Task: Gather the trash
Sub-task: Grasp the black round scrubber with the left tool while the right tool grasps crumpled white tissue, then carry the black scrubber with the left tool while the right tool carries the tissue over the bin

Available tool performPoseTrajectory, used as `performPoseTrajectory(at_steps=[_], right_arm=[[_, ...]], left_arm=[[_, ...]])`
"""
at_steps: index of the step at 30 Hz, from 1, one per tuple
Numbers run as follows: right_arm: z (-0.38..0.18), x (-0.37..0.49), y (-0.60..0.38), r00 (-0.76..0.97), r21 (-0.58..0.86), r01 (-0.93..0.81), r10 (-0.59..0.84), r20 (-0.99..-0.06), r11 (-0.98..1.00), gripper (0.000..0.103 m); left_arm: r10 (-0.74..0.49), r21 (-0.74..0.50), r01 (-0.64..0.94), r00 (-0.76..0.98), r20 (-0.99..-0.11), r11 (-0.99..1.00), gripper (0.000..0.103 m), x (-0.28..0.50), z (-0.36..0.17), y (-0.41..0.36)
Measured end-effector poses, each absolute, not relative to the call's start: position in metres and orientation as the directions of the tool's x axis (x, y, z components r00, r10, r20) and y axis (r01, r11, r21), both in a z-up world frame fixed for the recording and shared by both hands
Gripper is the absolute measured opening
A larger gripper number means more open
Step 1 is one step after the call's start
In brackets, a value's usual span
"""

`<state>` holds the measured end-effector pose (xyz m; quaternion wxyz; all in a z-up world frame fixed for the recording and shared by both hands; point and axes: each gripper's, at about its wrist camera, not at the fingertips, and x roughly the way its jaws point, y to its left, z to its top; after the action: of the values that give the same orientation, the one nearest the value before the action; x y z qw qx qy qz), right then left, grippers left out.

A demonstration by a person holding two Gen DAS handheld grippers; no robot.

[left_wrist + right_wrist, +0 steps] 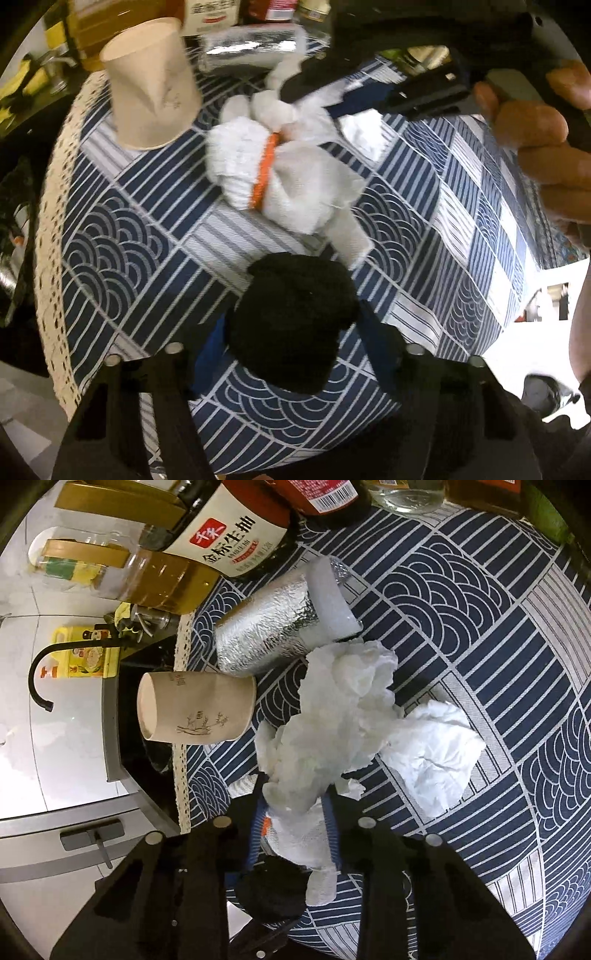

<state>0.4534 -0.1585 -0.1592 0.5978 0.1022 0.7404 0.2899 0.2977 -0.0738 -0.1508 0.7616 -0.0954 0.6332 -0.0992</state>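
Observation:
A black fuzzy wad [295,288] lies on the blue patterned tablecloth [122,236]. It fills the gap between the fingers of my left gripper [291,319], which close on its sides. Just beyond it lies a white crumpled wad with an orange band [273,162]. My right gripper [316,90] pinches the far end of that wad, with a hand [535,122] behind it. In the right wrist view the right gripper [295,808] is shut on the white wad [325,720], and the black wad [273,890] shows below it.
A paper cup [151,88] [195,709] stands close to the tablecloth's lace edge, with a foil roll [266,642] behind it. A loose white tissue [432,753] lies to the right. Bottles [229,535] line the back. A sink and black tap [40,672] are beyond the edge.

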Motion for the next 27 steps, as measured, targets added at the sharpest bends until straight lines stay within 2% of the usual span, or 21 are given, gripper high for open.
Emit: performPoseTrajectory(at_steps=[3, 16, 27], right_arm=[[-0.153, 0.452, -0.163, -0.257, 0.562, -0.190, 0.512, -0.819, 0.805, 0.026], [-0.105, 0.442, -0.183, -0.195, 0.599, -0.213, 0.567, -0.800, 0.772, 0.026], [-0.089, 0.423, -0.180, -0.177, 0.578, -0.232, 0.550, -0.816, 0.783, 0.026]], left_arm=[[-0.269, -0.266, 0.044, 0.178, -0.946, 0.963, 0.062, 0.299, -0.151, -0.076], [-0.268, -0.267, 0.035, 0.211, -0.940, 0.963, 0.060, 0.291, -0.132, -0.065], [-0.264, -0.271, 0.008, 0.255, -0.930, 0.962, 0.060, 0.282, -0.108, -0.030]])
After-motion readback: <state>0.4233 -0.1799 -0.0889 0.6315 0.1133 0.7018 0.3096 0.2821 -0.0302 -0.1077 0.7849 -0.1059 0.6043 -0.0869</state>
